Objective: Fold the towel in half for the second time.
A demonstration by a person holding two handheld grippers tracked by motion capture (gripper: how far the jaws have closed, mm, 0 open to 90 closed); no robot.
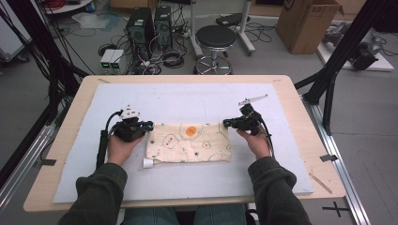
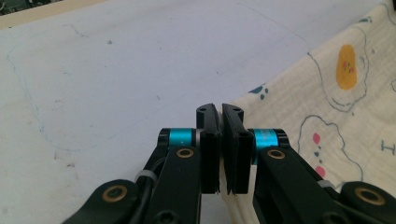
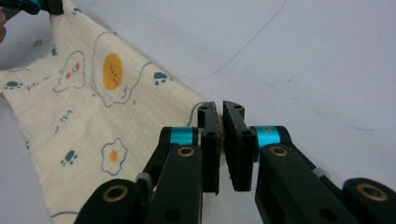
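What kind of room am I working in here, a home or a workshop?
Most likely a lab or workshop, not a home: black computer towers with tangled cables stand on the grey floor beyond the wooden table, beside a round black stool and a brown cardboard box.

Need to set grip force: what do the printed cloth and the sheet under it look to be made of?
Cloth: soft woven cotton by its look, possibly gauze; matte cream with a fine crinkled weave and printed eggs. Sheet: seemingly rigid board or foam, matte pale blue-white, flat, with faint pen lines. Both grippers pinch cloth corners.
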